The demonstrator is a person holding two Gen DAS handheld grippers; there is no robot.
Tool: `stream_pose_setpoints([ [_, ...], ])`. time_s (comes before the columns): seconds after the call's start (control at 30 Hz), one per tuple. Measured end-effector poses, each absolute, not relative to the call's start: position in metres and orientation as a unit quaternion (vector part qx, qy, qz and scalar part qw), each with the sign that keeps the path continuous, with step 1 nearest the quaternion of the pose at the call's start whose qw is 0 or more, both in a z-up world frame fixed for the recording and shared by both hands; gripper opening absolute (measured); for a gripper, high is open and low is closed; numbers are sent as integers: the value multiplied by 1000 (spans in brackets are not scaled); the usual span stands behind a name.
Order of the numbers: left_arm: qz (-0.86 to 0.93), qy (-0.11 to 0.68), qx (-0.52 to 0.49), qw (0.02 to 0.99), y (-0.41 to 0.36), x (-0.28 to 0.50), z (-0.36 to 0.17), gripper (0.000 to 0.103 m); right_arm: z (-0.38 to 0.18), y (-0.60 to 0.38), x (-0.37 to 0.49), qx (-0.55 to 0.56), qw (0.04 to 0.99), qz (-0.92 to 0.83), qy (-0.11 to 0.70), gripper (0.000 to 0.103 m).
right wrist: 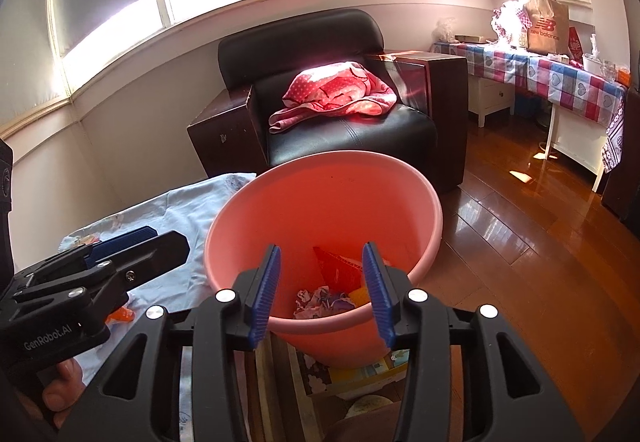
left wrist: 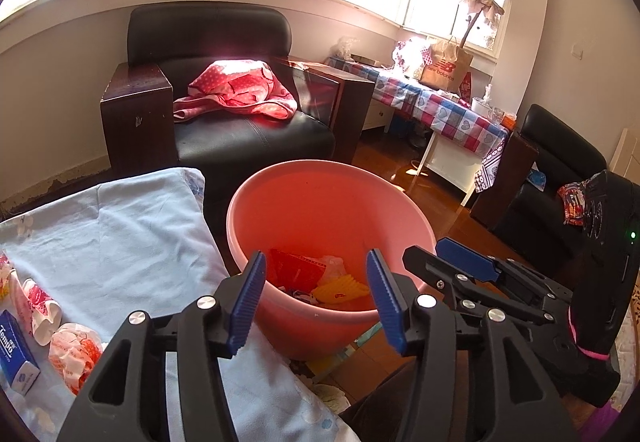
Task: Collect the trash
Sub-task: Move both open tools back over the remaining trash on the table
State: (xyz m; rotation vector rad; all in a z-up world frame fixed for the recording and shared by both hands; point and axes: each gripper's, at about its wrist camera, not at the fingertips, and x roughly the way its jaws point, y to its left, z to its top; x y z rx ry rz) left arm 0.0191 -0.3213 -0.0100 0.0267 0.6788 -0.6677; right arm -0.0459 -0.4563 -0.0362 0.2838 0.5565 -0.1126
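Observation:
A pink plastic basin (left wrist: 320, 210) (right wrist: 332, 202) stands on the floor and holds trash: a red wrapper (left wrist: 296, 266) (right wrist: 340, 266), a yellow piece (left wrist: 340, 288) and crumpled paper (right wrist: 320, 300). My left gripper (left wrist: 316, 290) is open and empty, over the basin's near rim. My right gripper (right wrist: 324, 294) is open and empty, also over the near rim. On the light blue cloth (left wrist: 120, 242) at the left lie a crumpled orange-and-white wrapper (left wrist: 74, 354), a crushed pink paper cup (left wrist: 38, 306) and a blue tissue pack (left wrist: 16, 354).
A black leather armchair (left wrist: 248, 130) with a pink blanket (left wrist: 236, 90) stands behind the basin. A table with a checked cloth (left wrist: 448, 106) and a paper bag (left wrist: 446, 64) is at the right. The wooden floor (right wrist: 520, 242) stretches to the right.

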Motion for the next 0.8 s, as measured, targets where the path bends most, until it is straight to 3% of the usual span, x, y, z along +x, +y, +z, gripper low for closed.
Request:
stream_pose_setpoints([
  [0.8, -241, 282, 11, 929, -180, -43, 11, 52, -15, -358, -66, 99, 955, 11, 278, 44],
])
